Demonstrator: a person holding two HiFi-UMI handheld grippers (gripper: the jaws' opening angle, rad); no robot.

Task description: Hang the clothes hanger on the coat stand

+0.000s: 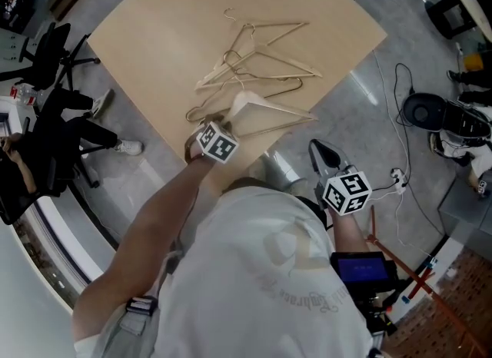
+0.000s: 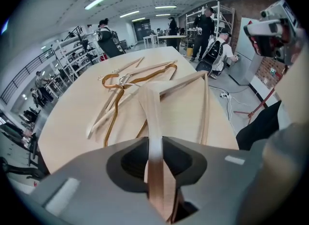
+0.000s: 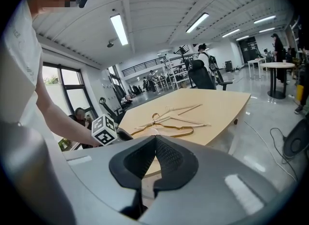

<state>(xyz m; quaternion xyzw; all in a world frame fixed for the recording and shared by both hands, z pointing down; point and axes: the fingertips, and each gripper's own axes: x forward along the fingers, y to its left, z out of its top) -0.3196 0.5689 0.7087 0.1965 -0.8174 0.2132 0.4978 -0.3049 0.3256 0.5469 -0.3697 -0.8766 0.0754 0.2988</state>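
The pale wooden table (image 1: 154, 34) fills most of the head view, with grey floor (image 1: 384, 118) around it. Near its middle lies a loose pile of hangers (image 1: 254, 61), several of light wood and 1 of gold-coloured metal (image 2: 111, 119), overlapping one another.

Apart from that pile, at the table edge nearest me, sits 1 broad wooden hanger (image 1: 265, 107), and that is the one I have. My left gripper (image 2: 155, 144) points steeply down at it, and its 2 jaws are closed partway onto 1 arm of the hanger, the wood running up between the pads and out across the table.

My right gripper (image 3: 154, 139) is off the table's edge, over the floor, with its jaws pressed fully together and nothing between them.
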